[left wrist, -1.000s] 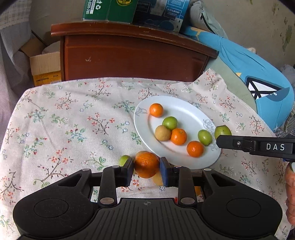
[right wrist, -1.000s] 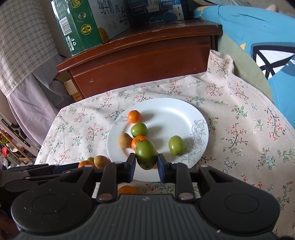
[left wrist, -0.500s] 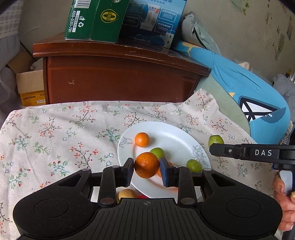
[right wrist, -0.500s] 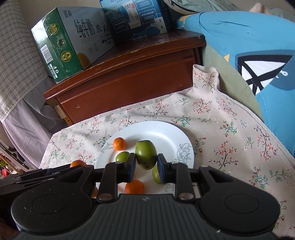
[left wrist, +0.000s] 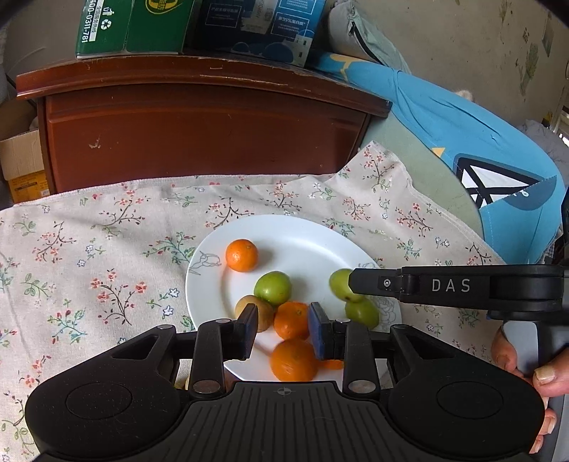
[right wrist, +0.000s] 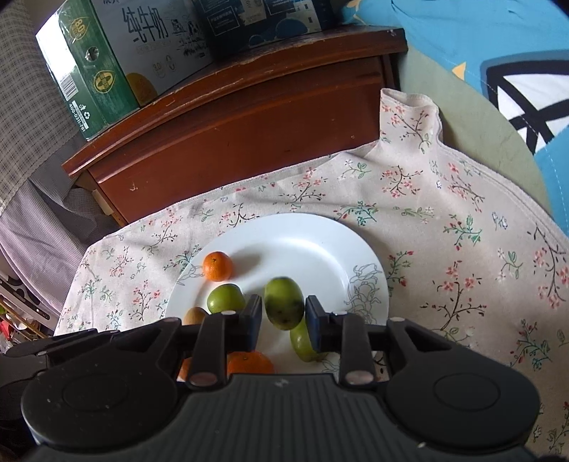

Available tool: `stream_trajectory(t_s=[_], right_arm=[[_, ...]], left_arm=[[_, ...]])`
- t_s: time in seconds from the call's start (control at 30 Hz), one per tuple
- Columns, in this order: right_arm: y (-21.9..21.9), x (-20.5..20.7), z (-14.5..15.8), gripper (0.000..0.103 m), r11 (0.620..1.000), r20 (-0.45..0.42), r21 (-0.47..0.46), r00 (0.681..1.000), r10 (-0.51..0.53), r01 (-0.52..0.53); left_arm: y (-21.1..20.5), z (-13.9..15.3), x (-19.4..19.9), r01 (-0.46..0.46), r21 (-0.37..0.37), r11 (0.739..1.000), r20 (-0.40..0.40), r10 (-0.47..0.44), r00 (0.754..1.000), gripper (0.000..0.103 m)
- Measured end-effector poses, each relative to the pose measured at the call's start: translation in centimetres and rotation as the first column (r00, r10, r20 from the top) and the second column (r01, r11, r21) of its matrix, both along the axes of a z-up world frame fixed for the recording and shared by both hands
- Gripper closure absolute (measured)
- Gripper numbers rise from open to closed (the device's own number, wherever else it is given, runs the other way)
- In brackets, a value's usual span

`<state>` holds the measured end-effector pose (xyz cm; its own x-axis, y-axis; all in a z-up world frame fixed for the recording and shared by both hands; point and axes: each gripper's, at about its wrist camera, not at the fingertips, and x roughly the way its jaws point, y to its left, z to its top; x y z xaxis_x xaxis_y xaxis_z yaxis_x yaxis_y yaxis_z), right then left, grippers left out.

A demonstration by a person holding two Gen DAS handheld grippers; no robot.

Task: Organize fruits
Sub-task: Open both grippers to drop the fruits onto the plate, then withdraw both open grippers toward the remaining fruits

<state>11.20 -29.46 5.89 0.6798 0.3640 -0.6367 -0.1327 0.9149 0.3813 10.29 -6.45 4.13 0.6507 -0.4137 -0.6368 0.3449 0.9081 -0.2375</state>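
A white plate [left wrist: 302,238] on the floral cloth holds several oranges and green fruits. My left gripper [left wrist: 283,332] is open above the plate's near edge; a blurred orange [left wrist: 293,359] sits just below its jaws, free of them. My right gripper [right wrist: 283,317] hangs over the plate [right wrist: 320,248] with a blurred green fruit [right wrist: 283,302] between its jaws; the jaws look parted and I cannot tell if they still hold it. The right gripper's finger [left wrist: 377,286] shows in the left wrist view beside a green fruit [left wrist: 339,284].
A brown wooden cabinet [left wrist: 199,131] stands behind the table with green and blue cartons [left wrist: 135,25] on top. A blue cushion [left wrist: 480,142] lies at the right. A cardboard box [left wrist: 21,160] sits at the far left. The floral cloth [left wrist: 89,248] covers the table.
The left gripper opened and let go of the orange, which now lies on the plate's near side. Both grippers dropped closer to the plate. The right jaws look wider around the green fruit.
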Motion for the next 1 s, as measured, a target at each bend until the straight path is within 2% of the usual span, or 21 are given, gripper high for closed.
stream_trajectory(t_s=[0.1,0.17,0.23,0.3,0.5,0.63,0.8,1.0], right_arm=[[-0.1,-0.1,0.3,0.073,1.000,0.009,0.001,1.000,0.002,-0.002],[-0.1,-0.3,0.7,0.073,1.000,0.012,0.000,1.000,0.009,-0.009],[-0.1,-0.6,1.0,0.073,1.000,0.016,0.002,1.000,0.013,-0.013],[-0.3,-1.0,1.3,0.069,1.000,0.017,0.012,1.000,0.010,-0.010],[-0.2,-3.0,2.3,0.068,0.999,0.021,0.025,1.000,0.023,-0.023],[0.3,-4.3,2.5,0.068,0.999,0.012,0.014,0.999,0.036,-0.036],[1.3,-6.0,2.1,0.068,0.997,-0.009,0.007,0.997,0.074,-0.074],[2.5,-7.7,1.1,0.065,0.990,-0.052,-0.004,0.988,0.143,-0.143]], left_arm=[[0.1,0.7,0.0,0.001,0.016,1.000,0.022,-0.002,1.000,0.072],[0.5,1.4,0.0,-0.014,0.022,1.000,0.025,0.013,1.000,0.067],[1.1,2.3,-0.2,-0.041,0.027,0.999,0.034,0.040,0.999,0.043],[1.9,3.2,-0.5,-0.064,0.034,0.997,0.045,0.062,0.997,0.037],[3.9,5.2,-1.6,-0.061,0.082,0.995,0.034,0.058,0.998,0.036],[5.0,5.5,-2.8,-0.044,0.161,0.986,0.036,0.038,0.999,0.035],[6.5,4.8,-3.6,-0.049,0.217,0.975,0.012,0.047,0.999,0.034],[7.0,2.9,-3.5,0.017,0.277,0.961,-0.012,-0.015,1.000,0.034]])
